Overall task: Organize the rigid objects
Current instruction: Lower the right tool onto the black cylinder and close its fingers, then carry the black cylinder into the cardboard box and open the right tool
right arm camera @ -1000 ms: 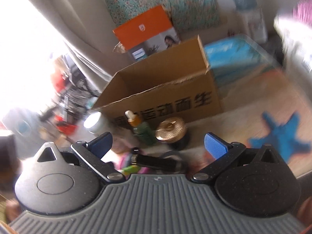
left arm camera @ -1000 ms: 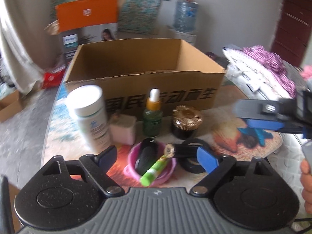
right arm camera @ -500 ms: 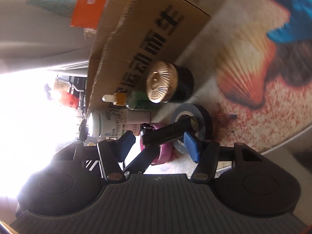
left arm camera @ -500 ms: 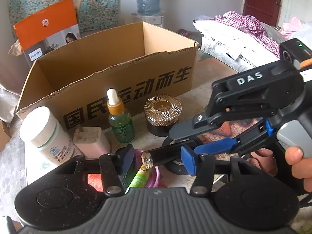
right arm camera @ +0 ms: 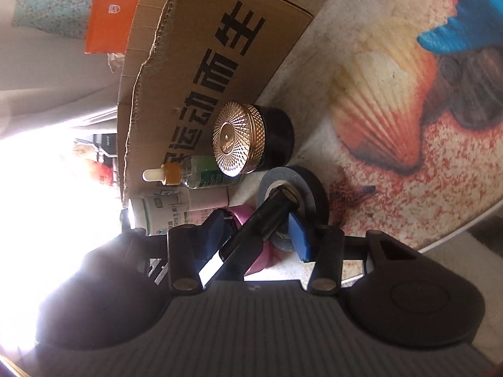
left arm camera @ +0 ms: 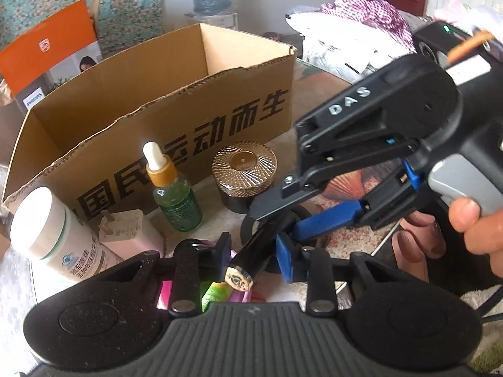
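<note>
A black tube with a gold end (left arm camera: 251,265) lies slanted over a pink bowl (left arm camera: 165,295) and a black tape roll (right arm camera: 301,182). My left gripper (left arm camera: 254,251) straddles its near end, jaws closing, with a little gap still beside the tube. My right gripper (left arm camera: 276,223) reaches in from the right, rolled on its side, and straddles the same tube (right arm camera: 270,213) farther along. In its own view the right gripper (right arm camera: 256,235) is closing too, its pads (right arm camera: 298,238) not pressing. An open cardboard box (left arm camera: 157,94) stands behind.
In front of the box stand a green dropper bottle (left arm camera: 176,201), a gold-lidded jar (left arm camera: 243,169), a white bottle (left arm camera: 53,238) and a pink plug (left arm camera: 132,235). A green tube (left arm camera: 213,293) lies in the bowl. The table's rim (right arm camera: 456,235) runs at the right; a hand (left arm camera: 471,220) holds the right gripper.
Both grippers came down over the black tube and narrowed their jaws around it. The right one rolled onto its side. The tube now lies more slanted than before.
</note>
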Demonstrator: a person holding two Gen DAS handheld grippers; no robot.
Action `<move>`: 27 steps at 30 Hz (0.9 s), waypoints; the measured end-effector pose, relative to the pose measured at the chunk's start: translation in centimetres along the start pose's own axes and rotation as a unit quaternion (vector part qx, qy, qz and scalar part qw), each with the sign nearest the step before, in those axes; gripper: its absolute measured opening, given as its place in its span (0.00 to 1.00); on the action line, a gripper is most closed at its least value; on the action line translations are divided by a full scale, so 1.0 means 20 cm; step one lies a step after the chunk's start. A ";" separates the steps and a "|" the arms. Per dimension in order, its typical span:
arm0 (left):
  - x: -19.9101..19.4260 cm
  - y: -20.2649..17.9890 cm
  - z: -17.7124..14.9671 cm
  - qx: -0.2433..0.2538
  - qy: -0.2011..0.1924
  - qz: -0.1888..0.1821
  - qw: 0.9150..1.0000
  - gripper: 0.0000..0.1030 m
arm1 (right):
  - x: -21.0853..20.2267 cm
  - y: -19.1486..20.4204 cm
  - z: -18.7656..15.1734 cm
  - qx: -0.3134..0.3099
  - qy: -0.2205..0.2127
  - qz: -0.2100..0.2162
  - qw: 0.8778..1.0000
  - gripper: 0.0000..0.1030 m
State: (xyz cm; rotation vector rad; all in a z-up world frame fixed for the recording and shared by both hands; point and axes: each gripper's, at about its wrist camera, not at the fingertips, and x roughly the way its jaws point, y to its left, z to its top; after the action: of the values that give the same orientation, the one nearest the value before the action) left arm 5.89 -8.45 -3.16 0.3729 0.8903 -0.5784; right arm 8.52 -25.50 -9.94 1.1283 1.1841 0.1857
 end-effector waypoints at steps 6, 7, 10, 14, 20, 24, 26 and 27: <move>0.05 -0.03 0.04 0.024 0.028 -0.012 0.999 0.26 | 0.05 0.07 0.04 -0.012 0.015 -0.036 0.999 0.33; 0.06 -0.03 0.04 0.027 0.032 -0.014 0.999 0.25 | 0.06 0.08 0.05 -0.014 0.017 -0.041 0.999 0.33; 0.08 -0.03 0.06 0.025 0.042 -0.012 0.999 0.22 | 0.10 0.08 0.06 -0.017 0.029 -0.047 0.998 0.28; 0.09 -0.02 0.07 0.011 0.039 -0.015 0.999 0.22 | 0.13 0.09 0.05 -0.021 0.021 -0.033 0.999 0.22; 0.06 -0.05 0.05 0.020 0.017 -0.001 1.000 0.22 | 0.07 0.08 0.00 -0.039 -0.004 -0.007 0.999 0.20; -0.03 -0.07 0.03 0.016 -0.004 0.004 1.000 0.22 | 0.02 0.11 -0.04 -0.060 -0.022 0.007 0.998 0.20; -0.09 -0.09 0.03 0.016 -0.019 0.010 1.000 0.22 | -0.02 0.15 -0.07 -0.079 -0.032 0.014 0.996 0.20; -0.12 -0.09 0.03 0.016 -0.026 0.014 0.999 0.22 | -0.05 0.16 -0.08 -0.089 -0.037 0.018 0.995 0.20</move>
State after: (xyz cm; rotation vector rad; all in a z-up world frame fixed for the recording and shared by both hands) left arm 3.94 -9.46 -1.06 0.3976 0.8257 -0.5754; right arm 8.12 -23.71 -6.68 0.9912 1.0605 0.2688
